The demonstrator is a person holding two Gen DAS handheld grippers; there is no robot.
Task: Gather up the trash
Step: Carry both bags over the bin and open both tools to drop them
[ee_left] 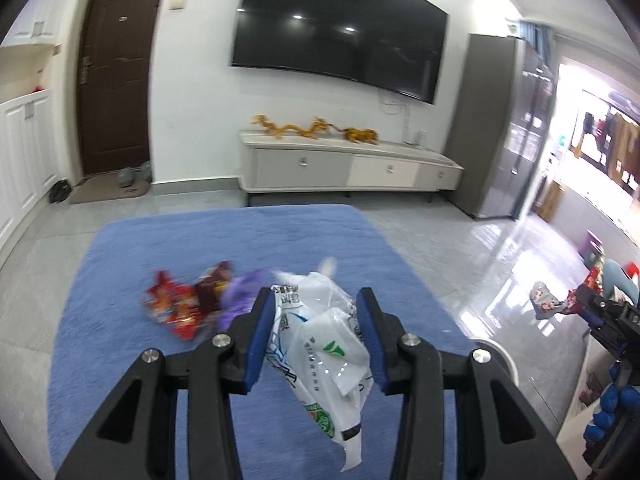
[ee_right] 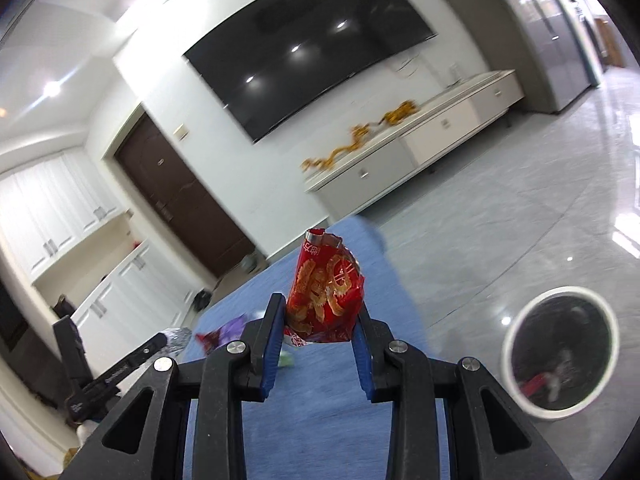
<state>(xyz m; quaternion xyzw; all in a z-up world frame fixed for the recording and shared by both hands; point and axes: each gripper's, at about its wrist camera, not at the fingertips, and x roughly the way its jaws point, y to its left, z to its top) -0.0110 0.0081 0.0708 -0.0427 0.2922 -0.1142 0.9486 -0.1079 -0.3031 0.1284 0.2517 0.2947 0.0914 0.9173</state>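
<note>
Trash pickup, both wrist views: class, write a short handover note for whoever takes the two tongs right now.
Left tongs: shut on a crumpled white plastic bag, lifted above the blue rug.
Right tongs: shut on a red snack wrapper, also off the rug.
White bin: on the tiled floor, right of the rug, with some trash already inside.
Done: both pieces picked up.
Left: drop both in the bin, then fetch the red wrappers and purple wrapper on the rug.
</note>
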